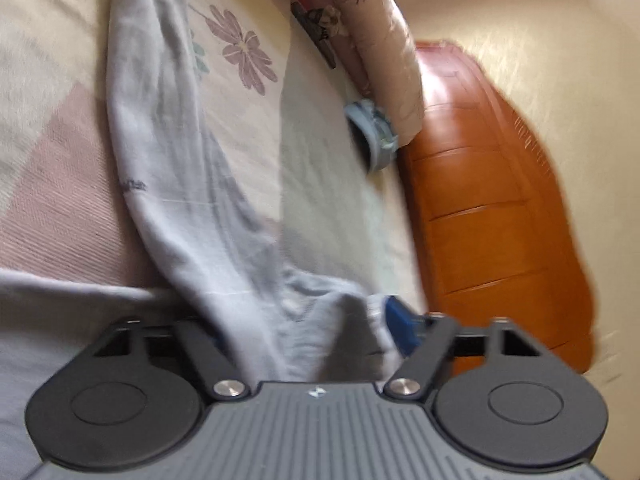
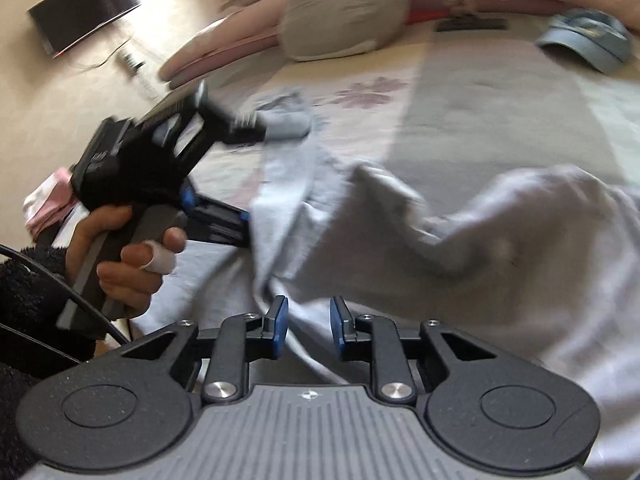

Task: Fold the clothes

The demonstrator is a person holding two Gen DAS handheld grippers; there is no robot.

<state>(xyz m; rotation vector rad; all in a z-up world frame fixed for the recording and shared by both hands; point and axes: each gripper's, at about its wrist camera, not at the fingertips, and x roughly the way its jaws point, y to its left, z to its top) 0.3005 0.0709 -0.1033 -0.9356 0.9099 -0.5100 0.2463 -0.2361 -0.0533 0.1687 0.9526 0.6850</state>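
Observation:
A pale grey-blue garment (image 1: 180,160) lies crumpled on a bed; one long part of it runs away from the left gripper (image 1: 308,332). Cloth is bunched between this gripper's widely spread jaws and hides the left pad; only the right blue pad (image 1: 400,328) shows. In the right wrist view the garment (image 2: 500,240) fills the centre and right. My right gripper (image 2: 308,332) stands open, its blue pads (image 2: 280,330) apart with a fold of cloth lying between them. The left gripper (image 2: 244,226), held in a hand, shows at the left, its tips at the garment's edge.
The bed sheet (image 1: 248,44) is cream with purple flowers. A rolled pink quilt (image 1: 384,48) and a blue cap (image 1: 372,136) lie at the far edge; the cap also shows in the right wrist view (image 2: 588,44). An orange wooden door (image 1: 492,208) stands right. A grey plush pillow (image 2: 340,12) lies at the back.

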